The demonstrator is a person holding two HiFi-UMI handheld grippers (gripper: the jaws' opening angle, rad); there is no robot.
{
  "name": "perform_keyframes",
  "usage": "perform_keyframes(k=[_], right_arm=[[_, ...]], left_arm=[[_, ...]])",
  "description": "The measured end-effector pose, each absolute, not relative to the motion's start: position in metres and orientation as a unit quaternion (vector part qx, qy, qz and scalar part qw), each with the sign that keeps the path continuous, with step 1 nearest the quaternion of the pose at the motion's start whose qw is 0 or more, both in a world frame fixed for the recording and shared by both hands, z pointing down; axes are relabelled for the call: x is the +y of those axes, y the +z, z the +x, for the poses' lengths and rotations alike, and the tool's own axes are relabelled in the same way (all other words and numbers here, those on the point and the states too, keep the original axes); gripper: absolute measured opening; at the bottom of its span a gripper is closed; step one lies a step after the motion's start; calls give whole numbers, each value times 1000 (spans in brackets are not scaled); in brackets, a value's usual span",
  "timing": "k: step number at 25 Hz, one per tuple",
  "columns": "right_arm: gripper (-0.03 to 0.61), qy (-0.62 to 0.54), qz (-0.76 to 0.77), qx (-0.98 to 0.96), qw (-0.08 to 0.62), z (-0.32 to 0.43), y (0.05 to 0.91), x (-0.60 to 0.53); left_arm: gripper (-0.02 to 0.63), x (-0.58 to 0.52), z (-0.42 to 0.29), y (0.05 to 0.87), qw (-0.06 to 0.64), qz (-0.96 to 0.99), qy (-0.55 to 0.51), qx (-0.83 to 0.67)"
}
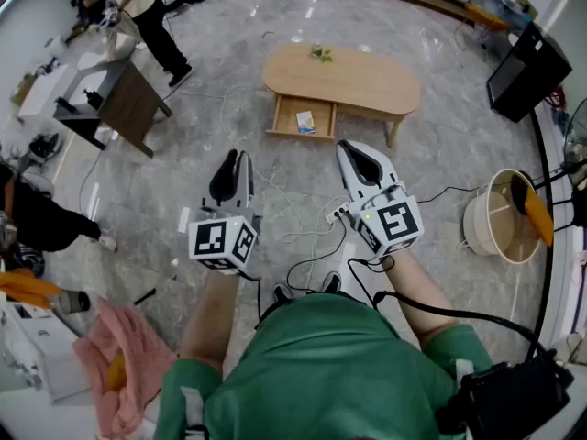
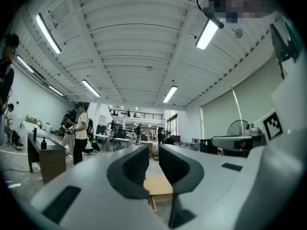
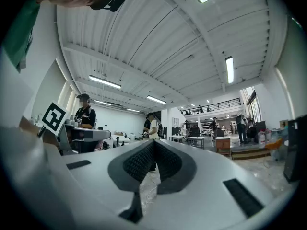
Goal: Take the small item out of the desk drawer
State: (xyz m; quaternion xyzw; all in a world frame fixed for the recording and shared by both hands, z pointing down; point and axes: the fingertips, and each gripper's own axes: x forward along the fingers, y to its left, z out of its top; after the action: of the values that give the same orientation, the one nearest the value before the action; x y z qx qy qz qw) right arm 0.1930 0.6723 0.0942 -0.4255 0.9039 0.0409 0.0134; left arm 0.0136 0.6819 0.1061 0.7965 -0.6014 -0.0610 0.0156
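Observation:
A light wooden oval desk [image 1: 353, 79] stands on the grey floor some way ahead of me. Its drawer [image 1: 286, 115] is pulled open toward me, and a small blue-and-white item [image 1: 305, 122] lies inside. Both grippers hang in the air well short of the desk. My left gripper [image 1: 232, 165] has a narrow gap between its jaws and nothing in it. In the left gripper view, that gripper [image 2: 153, 151] points at the desk [image 2: 159, 186]. My right gripper [image 1: 359, 161] is shut and empty, and its pads meet in the right gripper view [image 3: 153, 146].
White and black cables [image 1: 303, 218] trail over the floor between me and the desk. A dark side table [image 1: 128, 99] and a standing person [image 1: 147, 12] are at the far left. A black box [image 1: 527, 71] and a round beige bucket [image 1: 500, 216] are on the right. A small plant [image 1: 321, 53] sits on the desk.

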Motion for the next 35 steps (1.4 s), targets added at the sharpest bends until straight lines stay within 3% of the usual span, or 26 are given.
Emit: perform_keyframes(k=[25, 35], right_arm=[[25, -14, -412, 911, 14, 198, 126, 650], [25, -18, -461, 887, -1, 146, 124, 581]], left_arm=[[75, 680, 4, 135, 42, 775, -33, -630], [75, 598, -66, 135, 50, 796, -57, -601]])
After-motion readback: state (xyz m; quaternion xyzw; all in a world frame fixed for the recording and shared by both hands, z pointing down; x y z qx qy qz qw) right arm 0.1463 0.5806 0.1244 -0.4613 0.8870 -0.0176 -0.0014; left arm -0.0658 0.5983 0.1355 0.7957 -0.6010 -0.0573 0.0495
